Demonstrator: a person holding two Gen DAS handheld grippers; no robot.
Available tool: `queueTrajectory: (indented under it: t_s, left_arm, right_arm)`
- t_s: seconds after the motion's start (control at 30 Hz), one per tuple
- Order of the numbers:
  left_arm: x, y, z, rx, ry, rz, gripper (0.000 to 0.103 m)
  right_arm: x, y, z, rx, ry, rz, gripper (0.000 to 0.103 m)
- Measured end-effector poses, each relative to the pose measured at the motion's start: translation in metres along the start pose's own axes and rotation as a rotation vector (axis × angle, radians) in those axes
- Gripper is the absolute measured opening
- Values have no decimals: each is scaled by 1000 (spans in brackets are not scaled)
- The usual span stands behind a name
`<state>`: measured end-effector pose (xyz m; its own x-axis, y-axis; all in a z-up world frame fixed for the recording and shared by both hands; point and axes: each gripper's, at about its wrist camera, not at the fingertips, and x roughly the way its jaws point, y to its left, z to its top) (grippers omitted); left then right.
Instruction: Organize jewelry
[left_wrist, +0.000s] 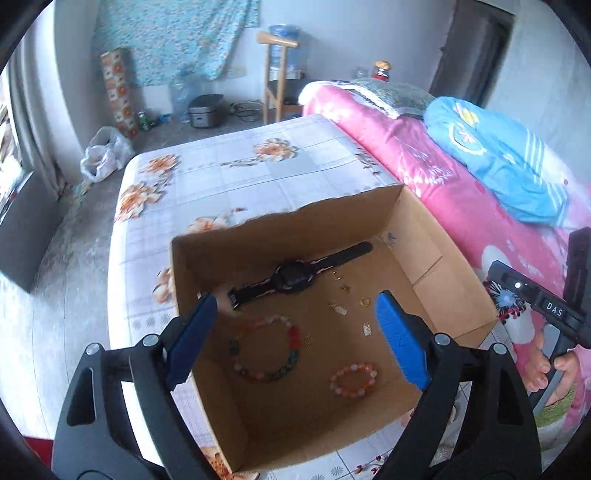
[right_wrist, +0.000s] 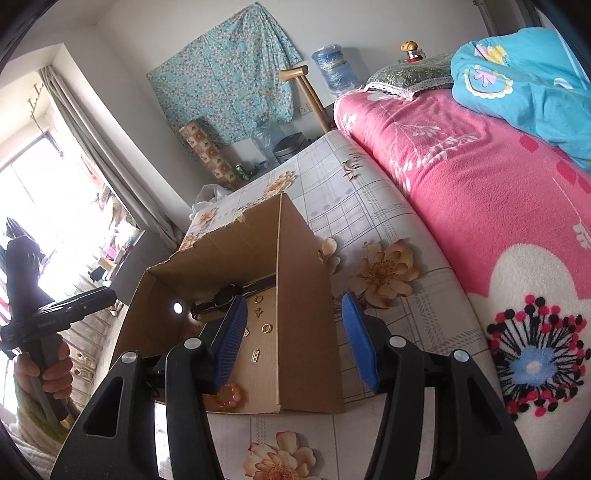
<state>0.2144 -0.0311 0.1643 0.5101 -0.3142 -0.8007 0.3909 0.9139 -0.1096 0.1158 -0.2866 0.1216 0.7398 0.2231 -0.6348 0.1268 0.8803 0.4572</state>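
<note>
An open cardboard box (left_wrist: 436, 258) stands on the flowered table. Inside lie a black watch (left_wrist: 295, 277), a multicoloured bead bracelet (left_wrist: 266, 347), a pink-orange bead bracelet (left_wrist: 354, 380) and several small gold earrings and charms (left_wrist: 345, 299). My left gripper (left_wrist: 295, 339) is open and empty, hovering over the box's near left part. My right gripper (right_wrist: 295, 339) is open and empty, straddling the box's right wall (right_wrist: 306, 325). The right wrist view also shows the watch (right_wrist: 225, 295), small gold pieces (right_wrist: 266, 326) and the pink-orange bracelet (right_wrist: 229, 397).
The table (left_wrist: 229, 177) carries a flowered oilcloth. A bed with a pink blanket (right_wrist: 461, 192) and blue quilt (left_wrist: 506, 158) lies to the right. The floor to the left holds a plastic bag (left_wrist: 103, 155), a cooker and bottles.
</note>
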Motion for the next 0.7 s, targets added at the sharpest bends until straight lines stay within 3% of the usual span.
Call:
queueTrajectory:
  t_s: [0.13,0.3,0.7]
  left_arm:
    - [-16,43,-36,-132,-9,62,85]
    - [-16,66,-69,-246,-3,129,86]
    - [19,50,-91,-229,77,184,86]
  right_arm:
    - [3,14,-3,-21,45,-17,61]
    - [13,22,-12,-32,101,-62,62]
    - [32,16,-25,7,179,-156,61]
